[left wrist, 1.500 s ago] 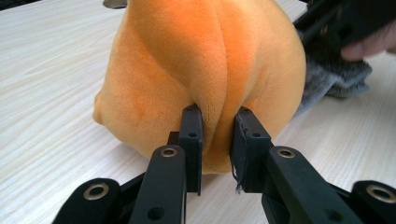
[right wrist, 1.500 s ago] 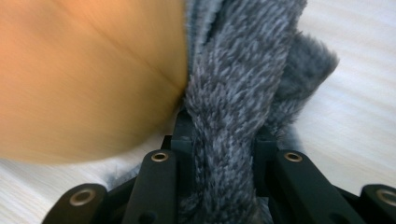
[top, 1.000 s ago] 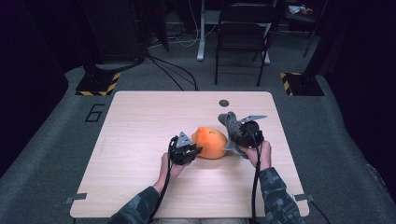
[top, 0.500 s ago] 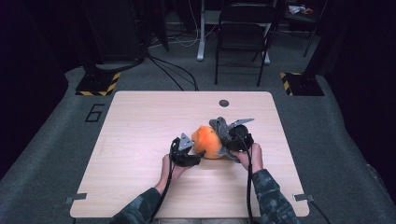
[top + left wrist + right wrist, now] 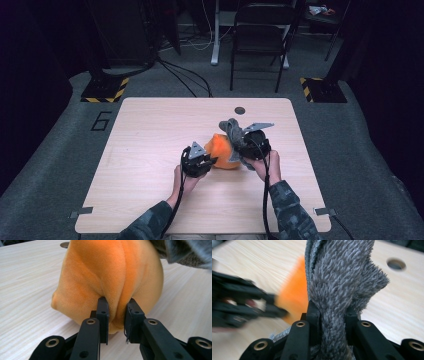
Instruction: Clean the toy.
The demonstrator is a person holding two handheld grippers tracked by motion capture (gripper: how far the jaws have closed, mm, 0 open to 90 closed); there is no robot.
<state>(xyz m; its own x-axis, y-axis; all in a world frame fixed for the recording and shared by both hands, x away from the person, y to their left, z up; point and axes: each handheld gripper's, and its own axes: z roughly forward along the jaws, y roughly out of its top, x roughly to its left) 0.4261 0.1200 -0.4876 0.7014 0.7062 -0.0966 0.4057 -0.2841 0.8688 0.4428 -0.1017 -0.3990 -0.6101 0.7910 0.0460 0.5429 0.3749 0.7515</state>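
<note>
The orange plush (image 5: 222, 151) lies near the middle of the tabletop (image 5: 150, 130), between the two grippers. In the left gripper view it is a rounded, soft lump resting on the wood, with a fold of its fabric running down toward the camera.

The left gripper (image 5: 207, 161) sits at the plush's left side in the high view, held low over the tabletop. Its fingers (image 5: 103, 315) have just been closing after a brief widening, and they now pinch that fold of orange fabric (image 5: 110, 280) between their pads; the fabric bulges out on both sides of the grip.

The right gripper (image 5: 239, 142) is at the plush's right side, a little farther from the person than the left one. Its fingers (image 5: 313, 315) are clamped on a thick bunch of grey fuzzy cloth (image 5: 342, 277), which stands up out of the grip and spreads above it. In the high view the grey cloth (image 5: 231, 128) rises from the far right edge of the plush and touches it; whether the two are one piece I cannot tell. In the right gripper view the orange plush (image 5: 295, 297) shows just behind the cloth, with the left gripper blurred at the left.

A small round hole (image 5: 240, 110) sits in the tabletop beyond them, near the far edge
</note>
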